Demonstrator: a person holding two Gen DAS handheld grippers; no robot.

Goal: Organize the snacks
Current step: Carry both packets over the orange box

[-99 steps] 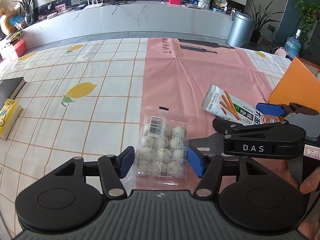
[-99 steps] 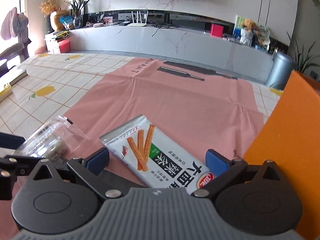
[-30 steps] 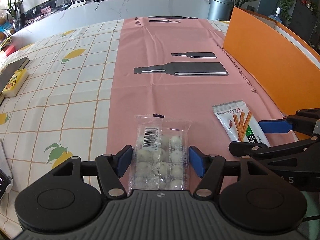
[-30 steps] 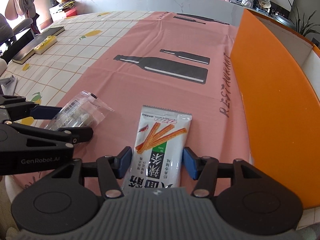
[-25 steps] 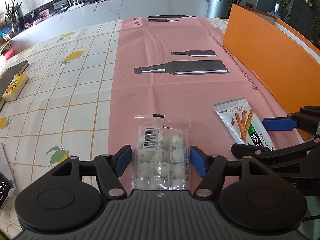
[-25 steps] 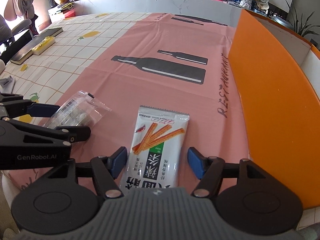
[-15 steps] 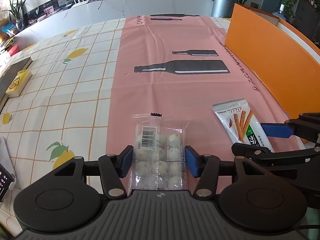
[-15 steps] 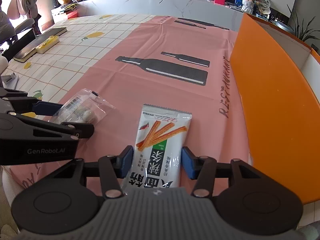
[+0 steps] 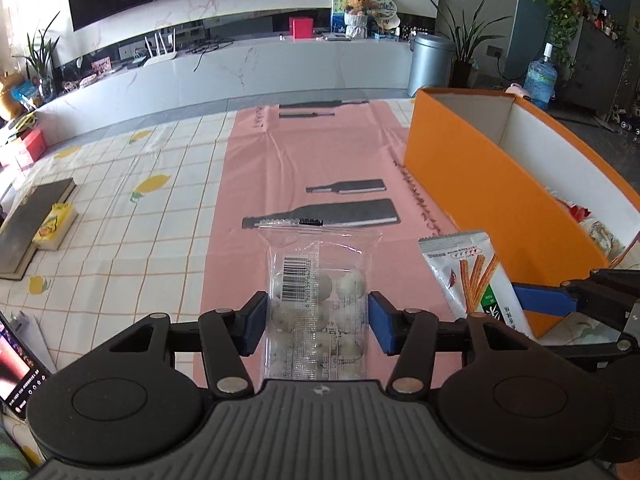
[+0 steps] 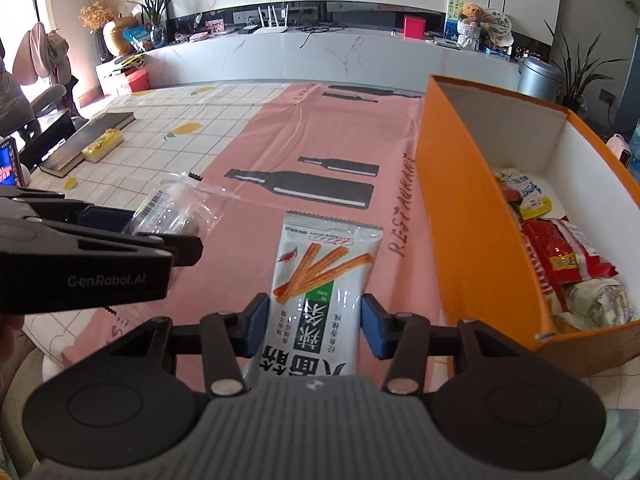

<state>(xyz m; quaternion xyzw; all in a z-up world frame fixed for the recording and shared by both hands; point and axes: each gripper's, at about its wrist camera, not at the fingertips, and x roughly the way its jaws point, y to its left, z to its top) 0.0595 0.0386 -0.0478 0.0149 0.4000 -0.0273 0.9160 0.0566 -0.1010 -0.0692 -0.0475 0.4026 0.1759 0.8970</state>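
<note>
A clear pack of white round sweets (image 9: 320, 280) with a barcode label hangs above the pink cloth, and my left gripper (image 9: 318, 320) is shut on its sides. A white packet of spicy sticks (image 10: 320, 272) is lifted too, pinched between the blue pads of my right gripper (image 10: 314, 320). That same packet (image 9: 472, 276) shows at the right of the left wrist view. The left gripper and the clear pack (image 10: 168, 208) appear at the left of the right wrist view. An open orange box (image 10: 472, 220) stands just right of both grippers, with several snack packets (image 10: 560, 248) inside.
A pink cloth (image 9: 320, 152) with black bottle prints covers the table's middle, over a lemon-print tablecloth (image 9: 140, 216). A dark book (image 9: 32, 224) and a yellow carton (image 9: 54, 226) lie far left. A phone (image 9: 16, 368) stands at the near left edge.
Both grippers closed on their packs, then rose with them off the cloth. The views now look further over the table and into the orange box.
</note>
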